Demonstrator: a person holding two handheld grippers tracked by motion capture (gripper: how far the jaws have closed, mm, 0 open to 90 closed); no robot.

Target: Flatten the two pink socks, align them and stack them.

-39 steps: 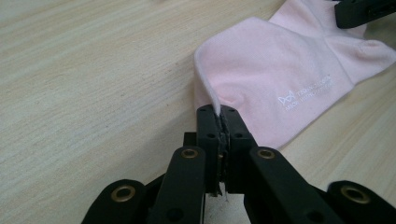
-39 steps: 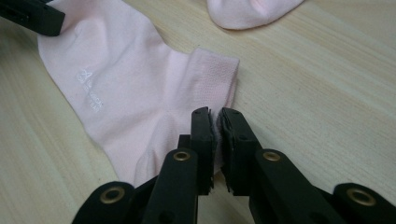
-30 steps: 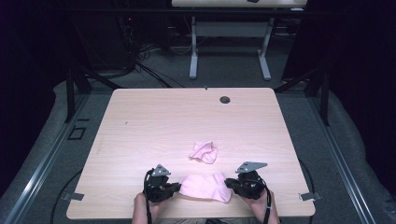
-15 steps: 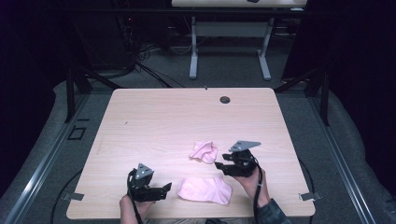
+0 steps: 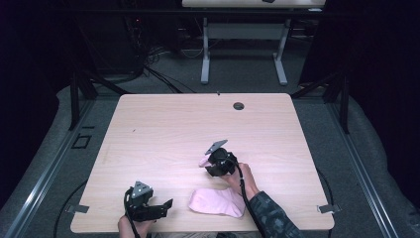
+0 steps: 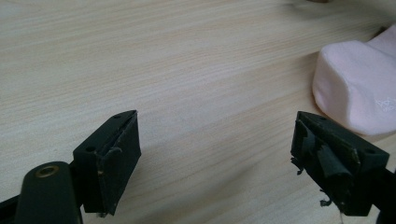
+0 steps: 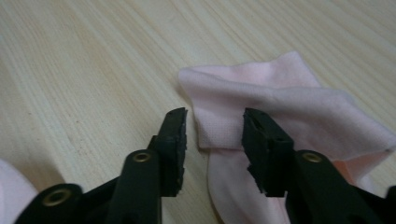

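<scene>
right gripper (image 7: 212, 128) parted over soft crumpled pink sock (image 7: 280, 93) (knit) | left gripper (image 6: 217, 154) wide apart

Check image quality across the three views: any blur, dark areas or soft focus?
High view: the table is evenly lit, the surroundings nearly black. Left gripper view: wood grain sharp, the left gripper jaws slightly soft, the flat pink sock at the edge. Right gripper view: the right gripper is soft up close, the crumpled pink sock mildly blurred.
</scene>
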